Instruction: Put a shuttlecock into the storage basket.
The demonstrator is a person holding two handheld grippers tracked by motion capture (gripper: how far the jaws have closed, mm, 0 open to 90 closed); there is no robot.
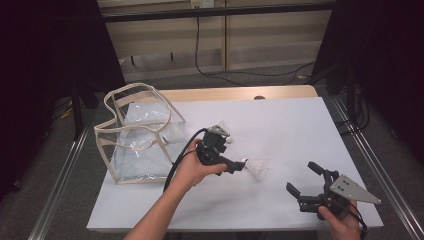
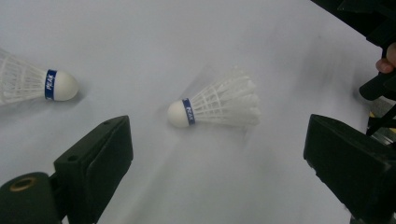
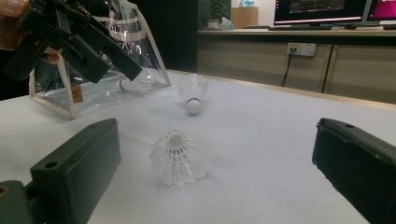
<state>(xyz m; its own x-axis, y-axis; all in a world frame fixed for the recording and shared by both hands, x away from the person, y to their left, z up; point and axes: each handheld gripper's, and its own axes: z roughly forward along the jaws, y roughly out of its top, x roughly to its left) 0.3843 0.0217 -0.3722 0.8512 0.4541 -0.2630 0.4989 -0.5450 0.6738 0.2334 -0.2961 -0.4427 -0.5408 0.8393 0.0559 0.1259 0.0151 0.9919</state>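
Note:
Two white shuttlecocks with blue bands lie on the white table top. The nearer shuttlecock (image 1: 257,169) (image 2: 215,106) (image 3: 180,156) lies on its side just ahead of my left gripper (image 1: 229,150) (image 2: 215,158), which is open and held low over the table. The second shuttlecock (image 1: 223,131) (image 2: 35,86) (image 3: 192,93) rests farther back, beside that gripper. My right gripper (image 1: 303,178) (image 3: 215,140) is open and empty near the table's front right, pointing at the nearer shuttlecock. In the right gripper view, the left gripper (image 3: 93,51) hangs at the upper left.
A clear plastic bag (image 1: 140,132) (image 3: 93,88) with cream trim stands open at the table's left side; a white, blue-banded piece like a shuttlecock (image 3: 128,85) shows through its wall. Bare white table top (image 1: 290,125) stretches to the right and back.

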